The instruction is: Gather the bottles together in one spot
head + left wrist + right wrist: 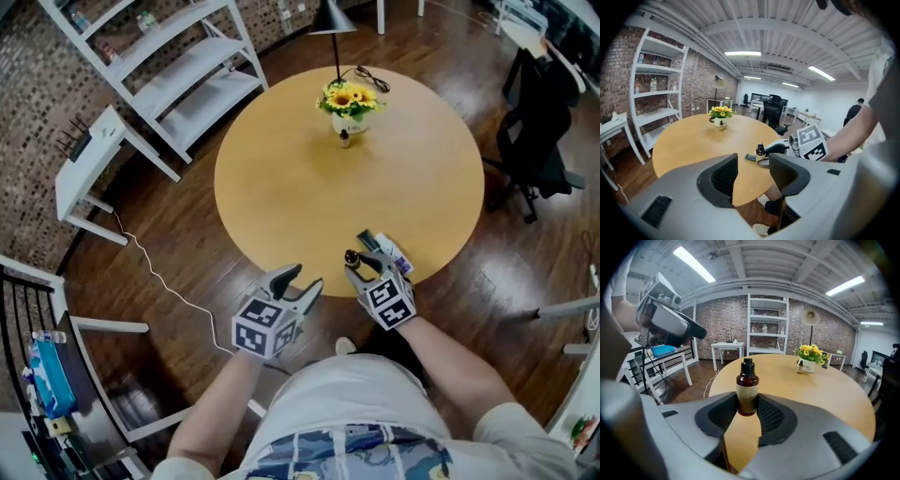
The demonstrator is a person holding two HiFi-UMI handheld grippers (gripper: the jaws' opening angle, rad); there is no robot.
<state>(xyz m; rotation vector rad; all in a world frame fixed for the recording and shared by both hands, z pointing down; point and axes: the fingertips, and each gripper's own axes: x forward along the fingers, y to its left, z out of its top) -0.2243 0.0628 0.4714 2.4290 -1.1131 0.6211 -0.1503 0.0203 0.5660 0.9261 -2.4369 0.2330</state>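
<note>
A brown bottle with a black cap and a pale label stands upright between the pads of my right gripper, which is shut on it. In the head view this bottle and the right gripper are at the near edge of the round wooden table. A second small dark bottle stands at the far side, right in front of a white vase of sunflowers. My left gripper is open and holds nothing, just off the table's near edge, left of the right gripper.
A flat dark packet lies on the table beside the right gripper. A floor lamp stands behind the table. White shelves and a white side table are at the left, a black office chair at the right.
</note>
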